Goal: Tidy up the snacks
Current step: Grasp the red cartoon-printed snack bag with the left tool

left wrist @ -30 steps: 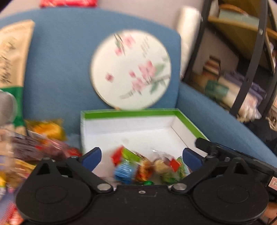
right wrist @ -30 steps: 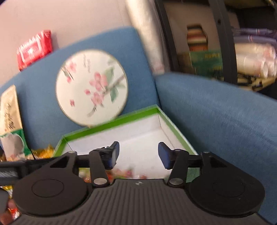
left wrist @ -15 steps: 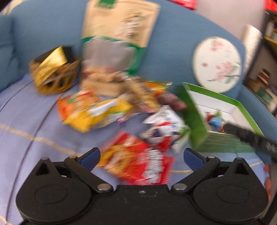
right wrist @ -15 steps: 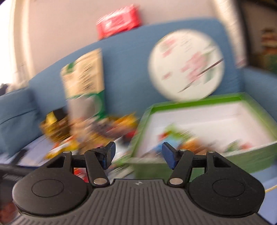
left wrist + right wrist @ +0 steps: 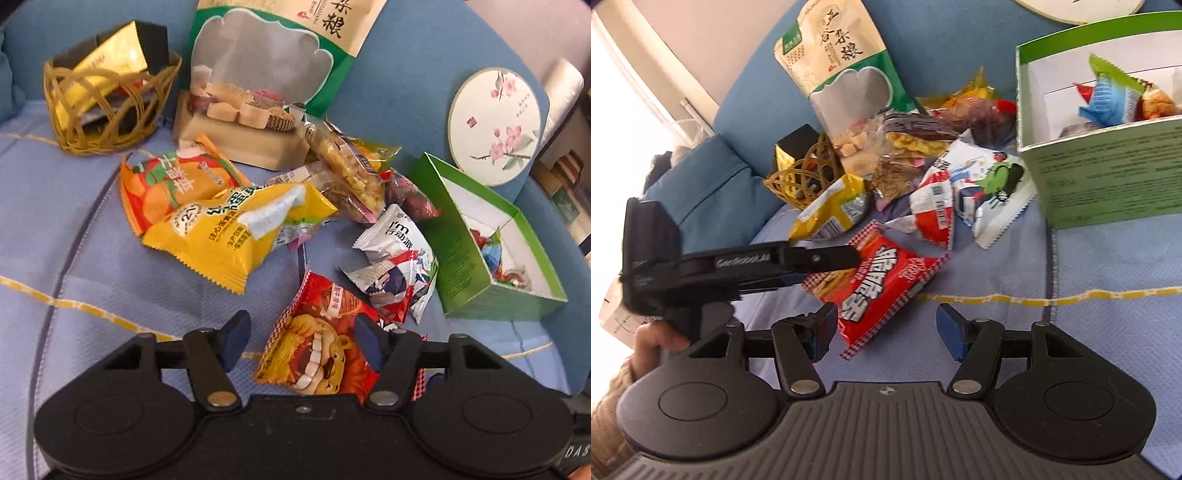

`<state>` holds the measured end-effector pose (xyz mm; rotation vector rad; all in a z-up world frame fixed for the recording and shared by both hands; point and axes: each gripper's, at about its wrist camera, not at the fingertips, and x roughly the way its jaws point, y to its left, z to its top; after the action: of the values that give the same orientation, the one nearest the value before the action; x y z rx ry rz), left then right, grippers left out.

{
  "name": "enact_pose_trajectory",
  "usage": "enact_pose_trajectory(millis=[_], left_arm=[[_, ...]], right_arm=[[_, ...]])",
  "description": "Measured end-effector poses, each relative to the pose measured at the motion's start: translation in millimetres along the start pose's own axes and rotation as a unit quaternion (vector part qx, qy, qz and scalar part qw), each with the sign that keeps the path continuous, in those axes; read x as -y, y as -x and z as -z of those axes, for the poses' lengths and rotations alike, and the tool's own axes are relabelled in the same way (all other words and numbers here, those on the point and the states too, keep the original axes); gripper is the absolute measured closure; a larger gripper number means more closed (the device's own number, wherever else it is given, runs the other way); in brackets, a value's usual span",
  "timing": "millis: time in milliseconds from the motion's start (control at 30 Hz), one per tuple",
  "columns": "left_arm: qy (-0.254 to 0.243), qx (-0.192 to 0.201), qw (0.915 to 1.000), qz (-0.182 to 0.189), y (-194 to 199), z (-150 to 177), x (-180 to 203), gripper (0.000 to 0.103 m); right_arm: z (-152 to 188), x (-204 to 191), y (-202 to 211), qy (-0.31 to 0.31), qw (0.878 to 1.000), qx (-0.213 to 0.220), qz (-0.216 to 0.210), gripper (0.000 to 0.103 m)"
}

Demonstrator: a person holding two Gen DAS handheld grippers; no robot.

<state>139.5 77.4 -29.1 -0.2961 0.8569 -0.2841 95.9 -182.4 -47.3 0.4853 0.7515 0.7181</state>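
Observation:
A red snack packet (image 5: 321,350) lies on the blue sofa seat; my left gripper (image 5: 301,341) is open with its jaws either side of it. The packet also shows in the right wrist view (image 5: 882,284), just ahead of my open, empty right gripper (image 5: 886,332). The left gripper's body (image 5: 738,266) reaches in from the left there. A green box (image 5: 465,251) with white inside holds several small sweets (image 5: 1108,96). Loose packets lie in a heap: yellow (image 5: 236,236), orange (image 5: 177,184), white and red (image 5: 395,269).
A wicker basket (image 5: 107,107) with a gold packet stands at the back left. A tall green and tan grain bag (image 5: 273,66) leans on the sofa back. A round floral lid (image 5: 495,125) leans behind the box. A blue cushion (image 5: 701,184) lies at left.
Both grippers have swung left from over the box to the snack pile. The left gripper has come down around the red packet. Both stay open.

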Motion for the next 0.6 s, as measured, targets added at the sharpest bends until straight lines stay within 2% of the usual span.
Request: enact_pose_trajectory(millis=[33, 100, 167, 200, 300, 400, 467, 500, 533, 567, 600], left_arm=[[-0.005, -0.001, 1.0000, 0.000, -1, -1, 1, 0.025], [-0.007, -0.009, 0.9998, 0.016, 2, 1, 4, 0.053], [-0.001, -0.032, 0.9987, 0.041, 3, 6, 8, 0.058], [-0.006, -0.039, 0.9980, 0.049, 4, 11, 11, 0.056], [-0.024, -0.032, 0.9984, 0.040, 10, 19, 18, 0.046], [-0.016, -0.037, 0.9983, 0.042, 9, 18, 18, 0.046], [-0.018, -0.039, 0.9983, 0.039, 7, 18, 20, 0.050], [-0.023, -0.037, 0.9983, 0.039, 8, 18, 23, 0.063], [-0.023, -0.035, 0.9984, 0.040, 11, 18, 26, 0.063], [-0.024, -0.031, 0.9987, 0.033, 15, 17, 31, 0.068], [-0.026, -0.025, 0.9988, 0.034, 20, 16, 35, 0.069]], right_arm=[[-1, -2, -1, 0.003, 1.000, 0.002, 0.000, 0.004], [0, -1, -2, -0.003, 1.000, -0.001, -0.001, 0.005], [1, 1, -7, -0.014, 1.000, -0.011, 0.002, 0.006], [2, 2, -6, -0.016, 1.000, -0.009, 0.003, 0.007], [1, 2, -5, -0.016, 1.000, -0.007, 0.009, 0.011], [1, 5, -5, -0.019, 1.000, -0.005, 0.015, 0.015], [1, 6, -6, -0.013, 0.999, -0.007, 0.029, 0.042], [0, 6, -5, -0.012, 1.000, -0.007, 0.027, 0.047], [-2, 5, -2, -0.016, 1.000, -0.009, 0.025, 0.057], [-3, 3, 2, -0.010, 1.000, -0.006, 0.029, 0.060], [-6, -2, 9, 0.012, 0.999, 0.003, 0.031, 0.061]])
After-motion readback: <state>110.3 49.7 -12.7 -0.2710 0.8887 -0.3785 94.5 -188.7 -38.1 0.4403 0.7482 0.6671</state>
